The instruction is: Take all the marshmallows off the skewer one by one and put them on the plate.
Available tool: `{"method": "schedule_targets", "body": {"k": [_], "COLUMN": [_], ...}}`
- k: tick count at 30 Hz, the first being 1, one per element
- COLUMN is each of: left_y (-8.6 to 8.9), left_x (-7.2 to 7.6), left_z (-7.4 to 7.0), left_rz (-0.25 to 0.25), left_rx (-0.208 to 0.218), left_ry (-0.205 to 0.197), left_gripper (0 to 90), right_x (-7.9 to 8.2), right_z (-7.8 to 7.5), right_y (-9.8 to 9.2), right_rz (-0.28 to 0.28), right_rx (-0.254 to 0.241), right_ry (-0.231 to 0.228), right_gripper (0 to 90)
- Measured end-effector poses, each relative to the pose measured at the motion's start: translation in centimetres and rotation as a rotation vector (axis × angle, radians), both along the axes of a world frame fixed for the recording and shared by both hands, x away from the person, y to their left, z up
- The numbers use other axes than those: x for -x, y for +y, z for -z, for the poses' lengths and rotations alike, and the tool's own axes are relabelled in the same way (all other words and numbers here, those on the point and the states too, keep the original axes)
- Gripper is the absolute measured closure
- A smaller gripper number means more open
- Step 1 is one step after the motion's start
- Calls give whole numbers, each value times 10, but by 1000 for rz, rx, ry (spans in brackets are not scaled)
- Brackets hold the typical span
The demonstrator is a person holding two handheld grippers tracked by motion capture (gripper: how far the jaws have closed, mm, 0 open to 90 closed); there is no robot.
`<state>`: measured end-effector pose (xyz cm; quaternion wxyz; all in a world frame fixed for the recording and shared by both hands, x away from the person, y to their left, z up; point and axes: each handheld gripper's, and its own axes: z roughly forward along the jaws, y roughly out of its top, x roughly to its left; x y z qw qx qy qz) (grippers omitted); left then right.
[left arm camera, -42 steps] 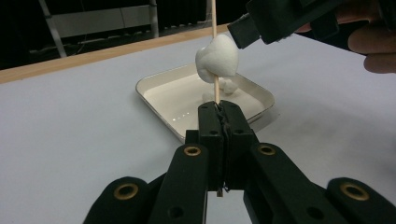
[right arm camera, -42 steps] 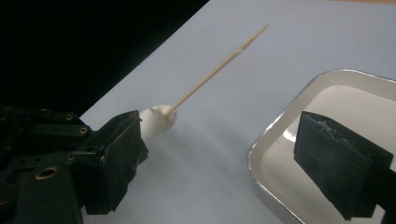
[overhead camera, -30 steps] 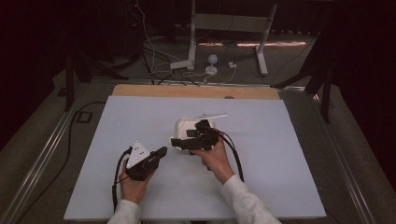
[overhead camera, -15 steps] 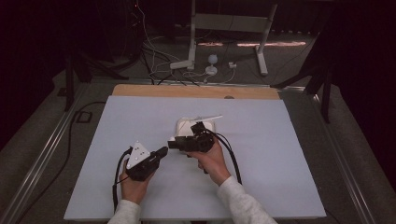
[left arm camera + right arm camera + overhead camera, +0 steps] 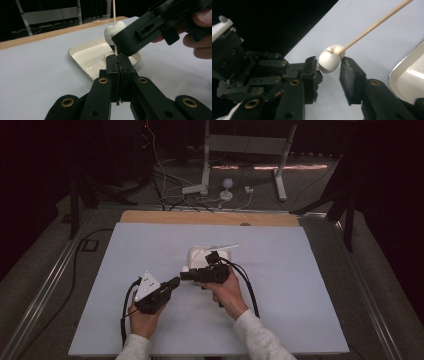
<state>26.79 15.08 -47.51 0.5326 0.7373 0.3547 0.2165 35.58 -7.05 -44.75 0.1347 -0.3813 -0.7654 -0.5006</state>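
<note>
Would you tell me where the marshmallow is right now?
In the right gripper view, the marshmallow sits on the wooden skewer, between the right gripper jaws, left of the white tray.

Two forearms in pale sleeves reach in from the near edge of the table, each hand wrapped around a black two-jaw gripper. The left gripper [image 5: 172, 282] points up and to the right, its jaws pressed together with only a hairline seam between them, a grey three-cornered plate on its body and a cable looping back beside the wrist. The right gripper [image 5: 186, 275] lies level and points left, its tips just beyond the left gripper's; its jaws, which have just been closing, stand a little apart.
</note>
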Motion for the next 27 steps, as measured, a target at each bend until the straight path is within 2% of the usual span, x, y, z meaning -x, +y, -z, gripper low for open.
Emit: {"method": "schedule_targets", "body": {"k": [2,4,12,19,22,23,24,25,26,27], "left_y": [1,1,2,1,1,0,0,0,-3,-5], "left_x": [0,0,-1,-1,0,0,1,2,1,1], "left_z": [0,0,0,-1,-1,1,3,3,1,1], "left_rz": [5,3,17,18,21,27,32,35,37,44], "left_rx": [4,6,17,15,-4,-24,-17,-8,-10,-21], "left_ry": [-2,-3,2,2,6,8,13,12,6,3], "left_gripper": [898,898,900,900,900,900,900,900,900,900], "right_x": [-2,-3,-1,1,2,2,-1,-6,-9,-10], "right_z": [2,3,2,-2,-4,-6,-9,-12,-14,-16], "right_y": [-1,-1,-2,-1,-1,-3,-10,-20,-24,-26], "right_rz": [6,12,18,58,79,115,155,189,182,174], "right_rx": [-32,-56,-96,-106,-108,-108,-128,-169,-175,-149], "right_ry": [39,59,62,26,14,-9,-17,5,17,-8], "right_gripper": [682,699,787,807,813,817,820,820,820,819]}}
